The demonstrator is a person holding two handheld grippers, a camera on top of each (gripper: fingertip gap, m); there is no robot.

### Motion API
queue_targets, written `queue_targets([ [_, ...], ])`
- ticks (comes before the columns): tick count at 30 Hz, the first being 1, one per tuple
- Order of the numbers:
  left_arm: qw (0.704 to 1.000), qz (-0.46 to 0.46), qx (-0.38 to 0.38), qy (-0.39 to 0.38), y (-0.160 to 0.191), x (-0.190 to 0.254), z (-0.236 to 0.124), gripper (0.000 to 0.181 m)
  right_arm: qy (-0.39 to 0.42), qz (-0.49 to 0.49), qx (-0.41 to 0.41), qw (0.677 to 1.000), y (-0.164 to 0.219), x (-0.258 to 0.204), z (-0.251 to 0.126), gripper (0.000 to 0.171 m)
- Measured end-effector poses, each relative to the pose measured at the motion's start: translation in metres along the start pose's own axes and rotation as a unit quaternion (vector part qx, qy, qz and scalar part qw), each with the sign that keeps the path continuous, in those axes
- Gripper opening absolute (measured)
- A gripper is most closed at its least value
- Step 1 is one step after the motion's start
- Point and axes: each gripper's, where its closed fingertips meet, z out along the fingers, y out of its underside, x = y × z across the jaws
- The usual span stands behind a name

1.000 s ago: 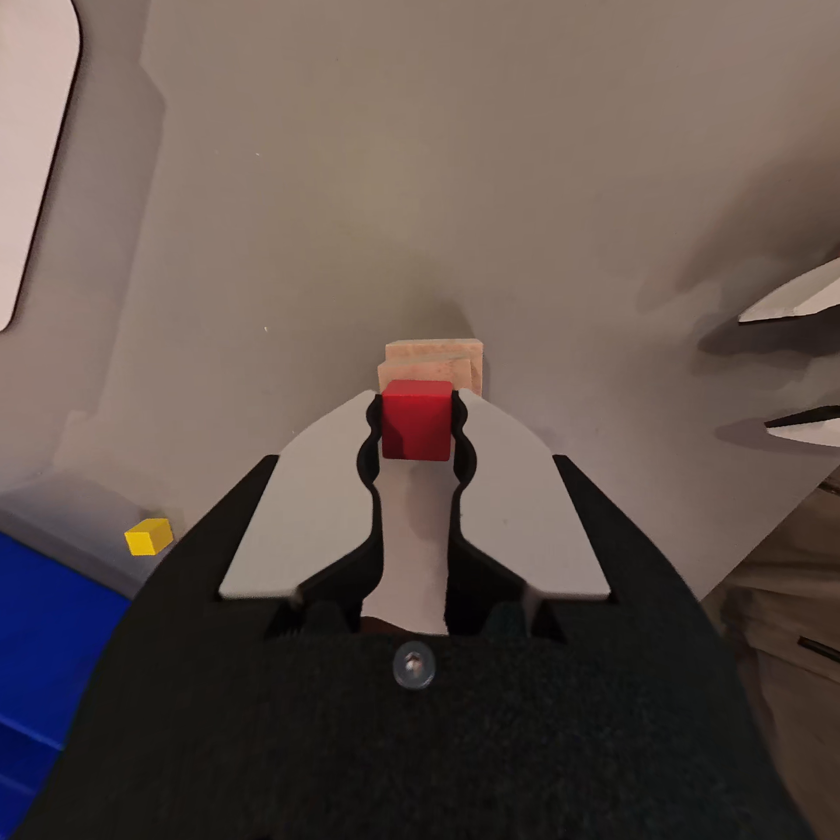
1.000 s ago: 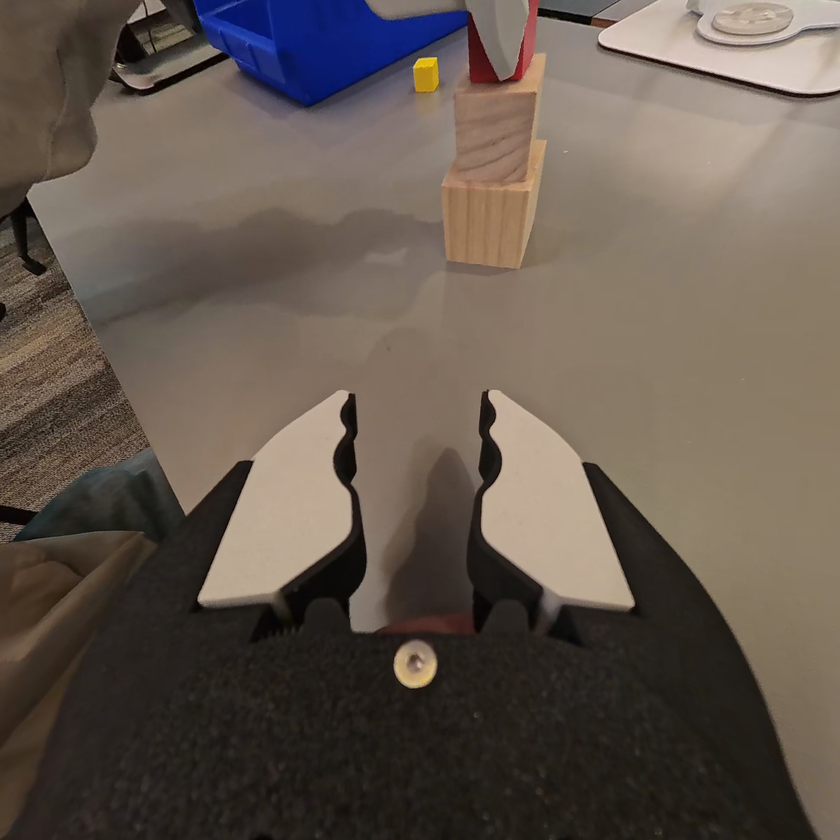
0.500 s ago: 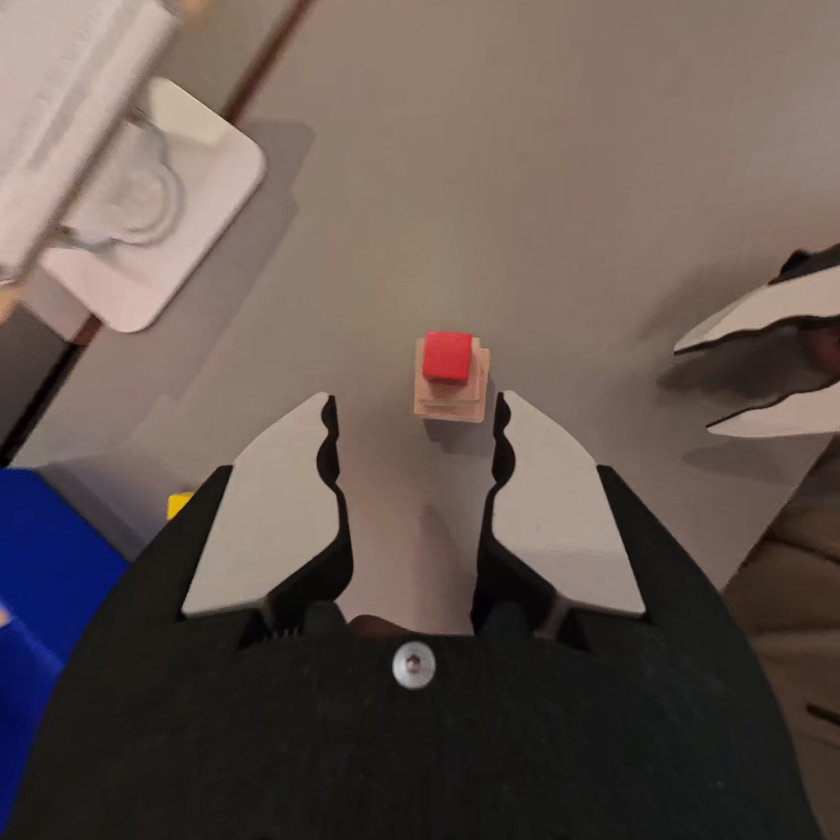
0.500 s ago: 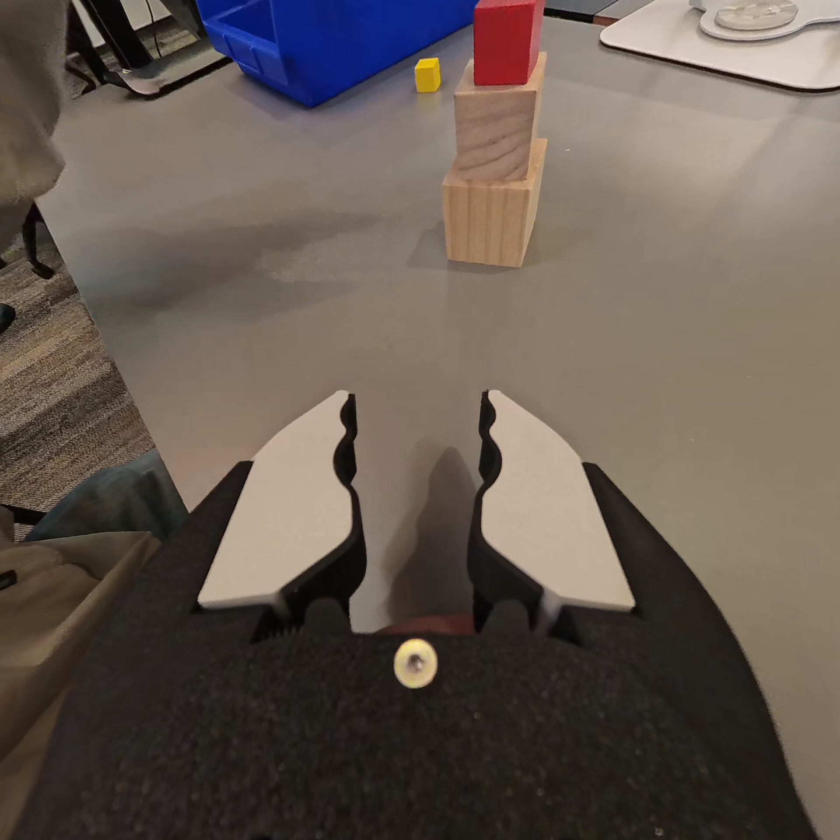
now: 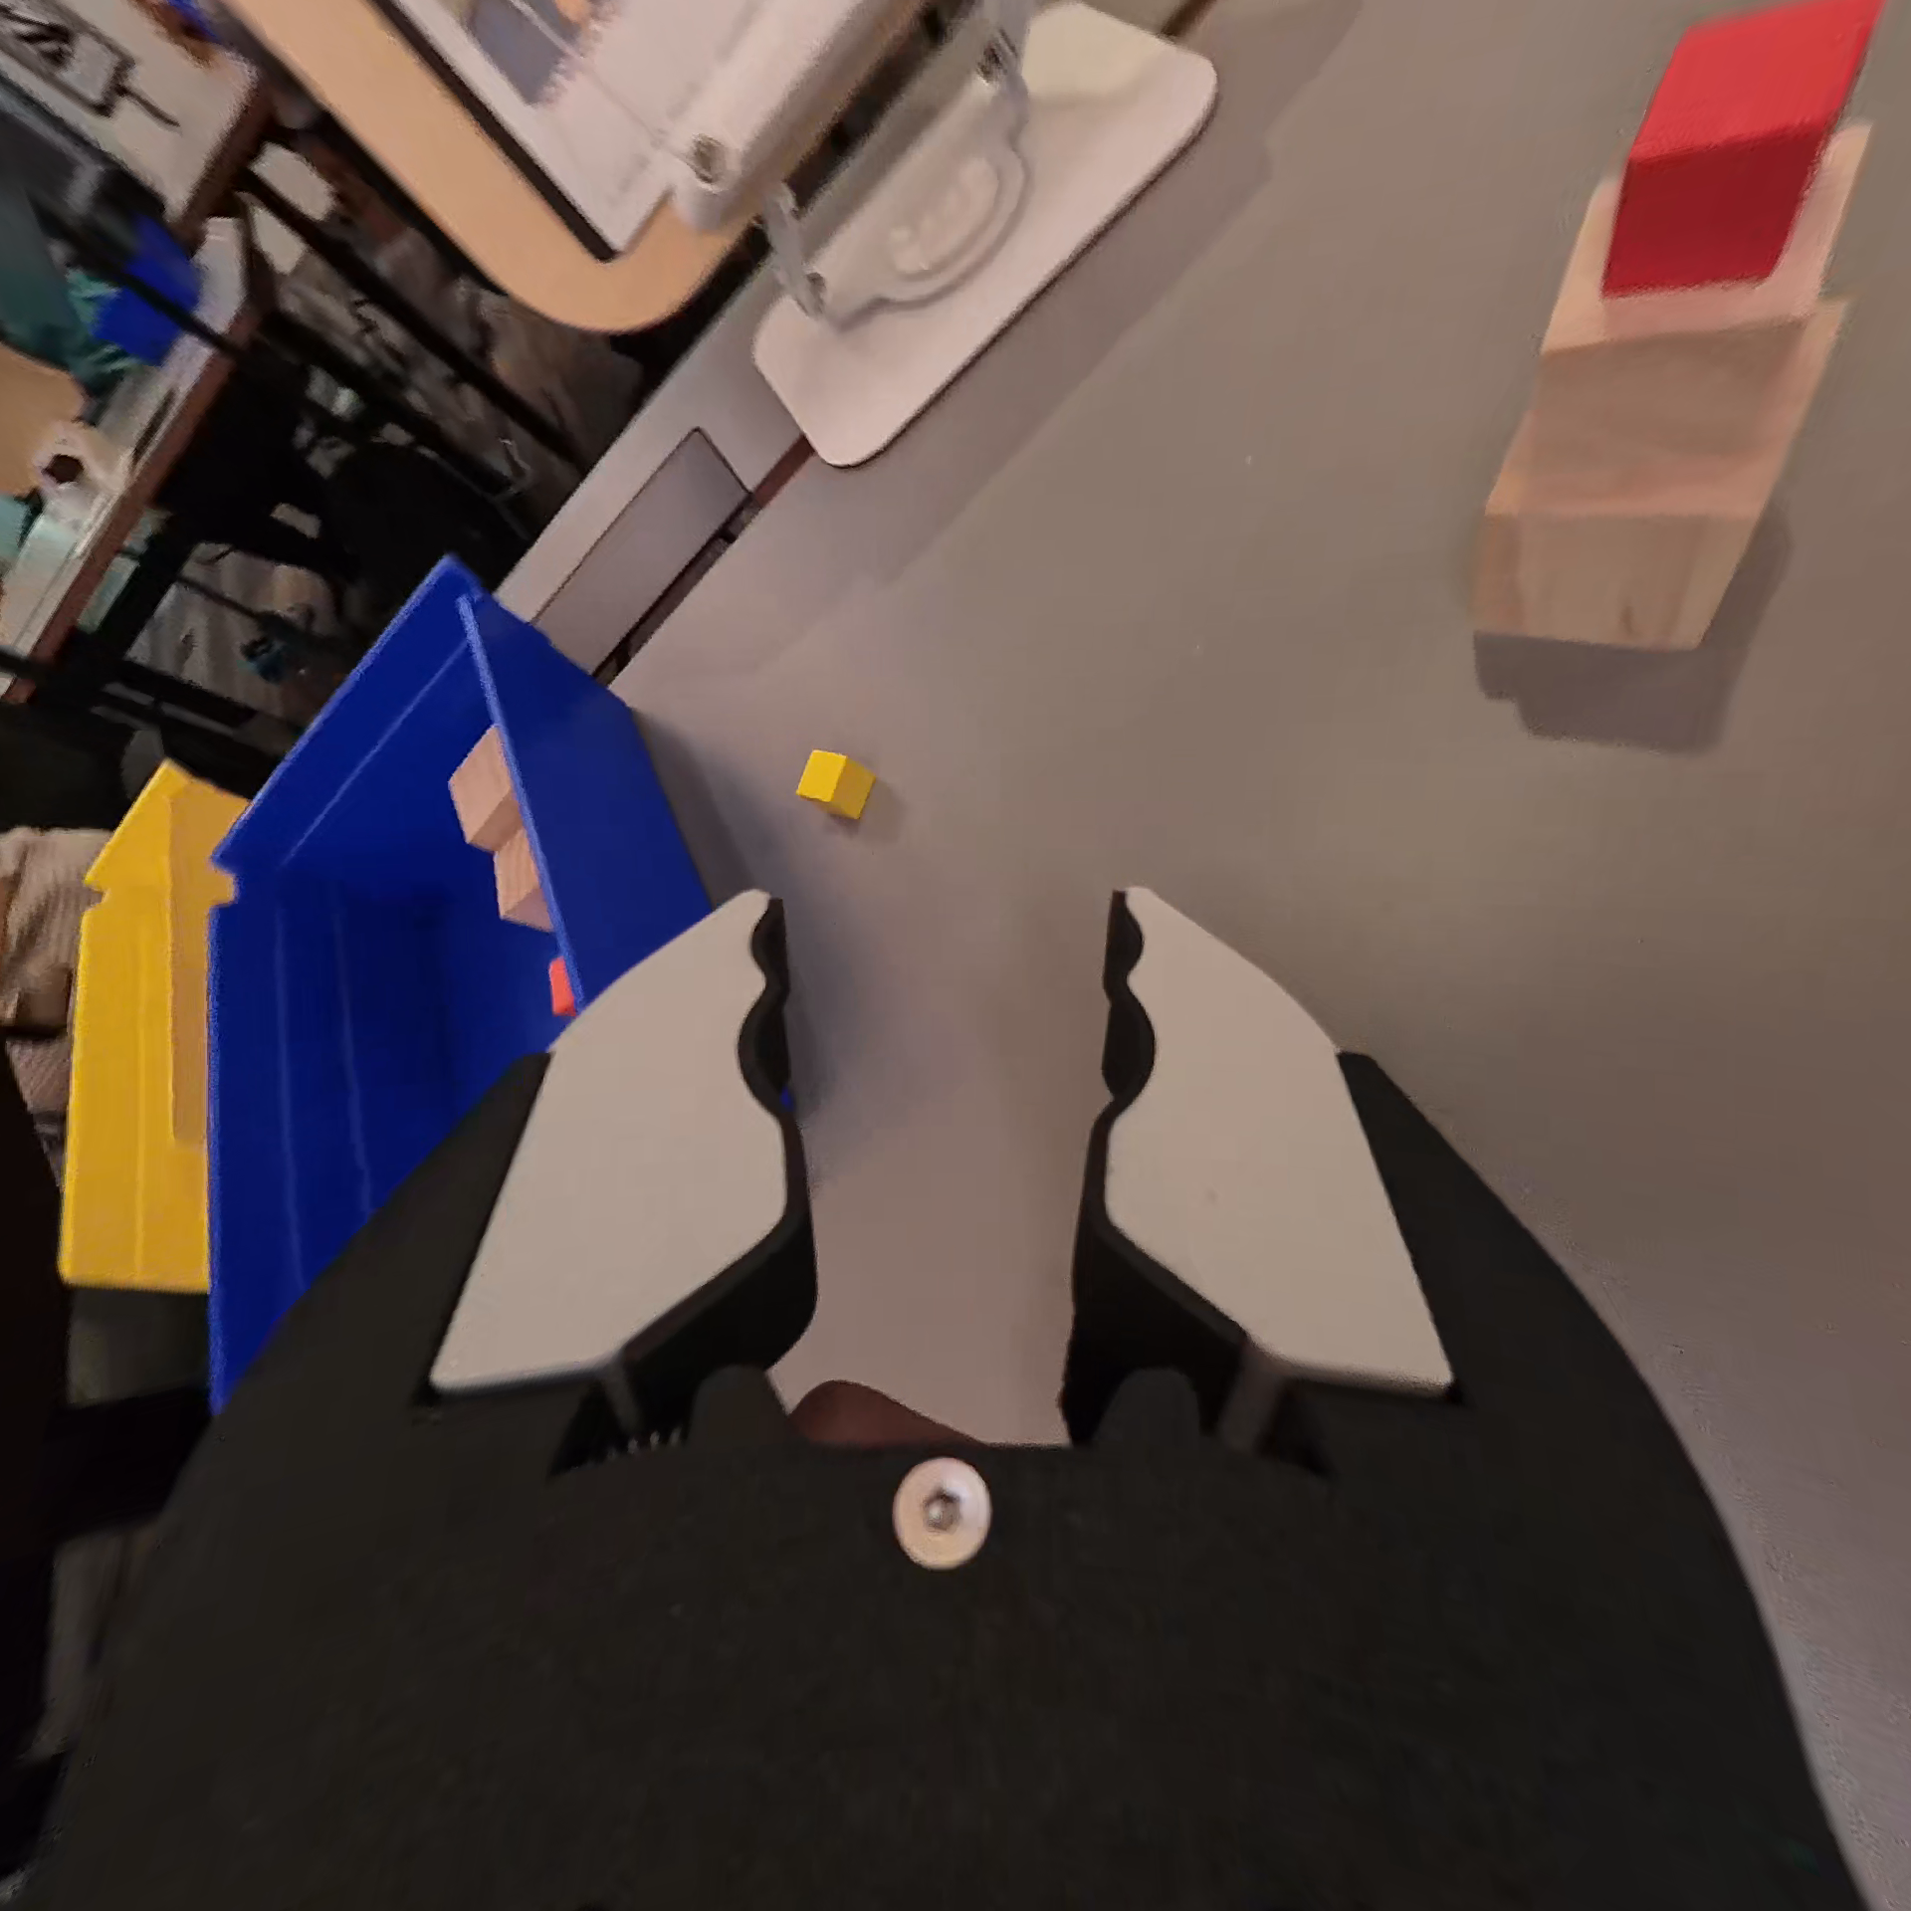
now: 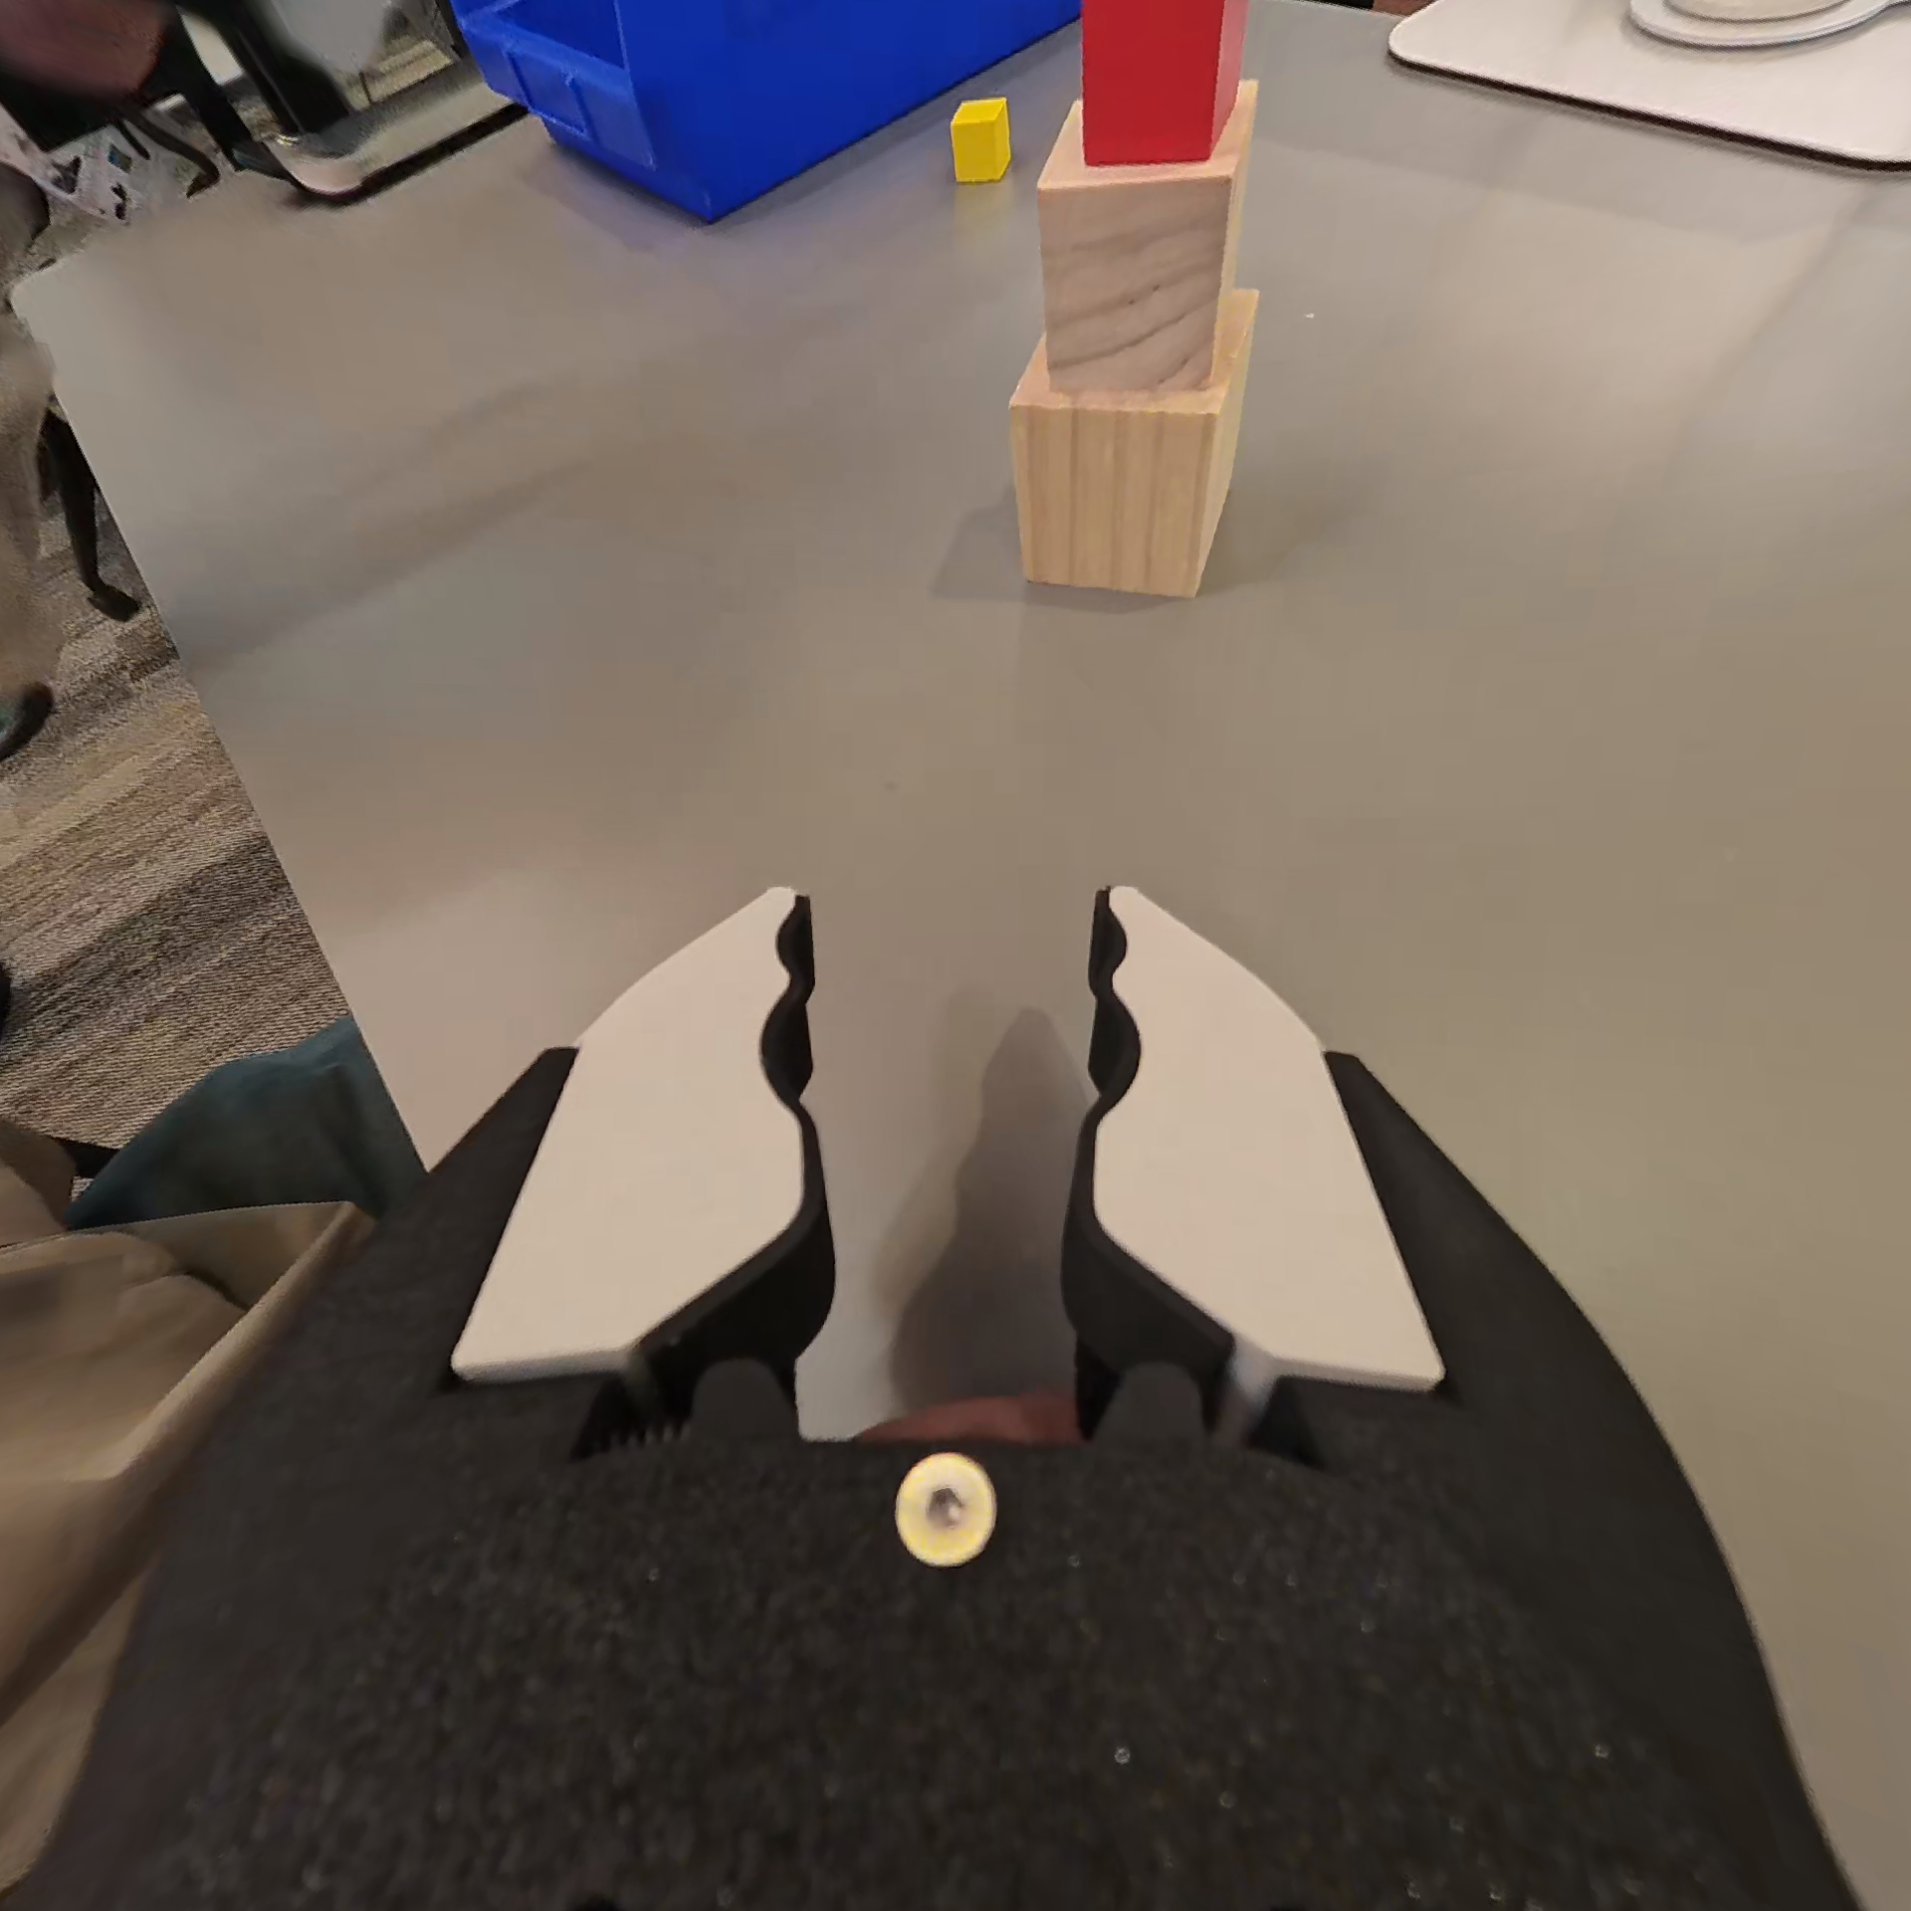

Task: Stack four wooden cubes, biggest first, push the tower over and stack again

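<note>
A tower of three cubes stands on the grey table (image 6: 620, 434): a big pale wooden cube (image 6: 1127, 486) at the bottom, a smaller wooden cube (image 6: 1138, 274) on it, a red cube (image 6: 1153, 78) on top. In the left wrist view the tower is at the upper right, with the red cube (image 5: 1737, 155) on the wooden cubes (image 5: 1644, 465). A tiny yellow cube (image 5: 836, 783) lies on the table beside the blue bin; it also shows in the right wrist view (image 6: 980, 140). My left gripper (image 5: 946, 910) is open and empty, short of the yellow cube. My right gripper (image 6: 949, 905) is open and empty, well in front of the tower.
A blue bin (image 5: 414, 931) holding wooden blocks (image 5: 496, 838) sits at the table's left, with a yellow bin (image 5: 134, 1034) beside it. A white stand base (image 5: 982, 238) lies at the back. The table edge (image 6: 238, 786) runs along the left, with carpet beyond.
My left gripper let go of the red cube on the tower, opened, lifted off and swung left towards the yellow cube and blue bin. My right gripper stayed still.
</note>
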Motion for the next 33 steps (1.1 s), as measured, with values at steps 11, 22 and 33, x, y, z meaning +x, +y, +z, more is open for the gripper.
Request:
queue_targets([
  [11, 0.929, 0.174, -0.269, 0.188, 0.019, -0.049, 0.136, 0.052, -0.005, 0.000, 0.003, 1.000, -0.001, -0.001, 0.000, 0.051],
  [22, 0.897, 0.140, -0.365, 0.204, 0.055, -0.053, 0.184, 0.049, -0.015, 0.010, 0.007, 1.000, -0.001, -0.001, -0.001, 0.051],
  [33, 0.918, 0.163, -0.267, 0.244, 0.021, -0.031, 0.168, 0.022, -0.017, 0.012, 0.005, 1.000, -0.001, -0.001, -0.001, 0.051],
])
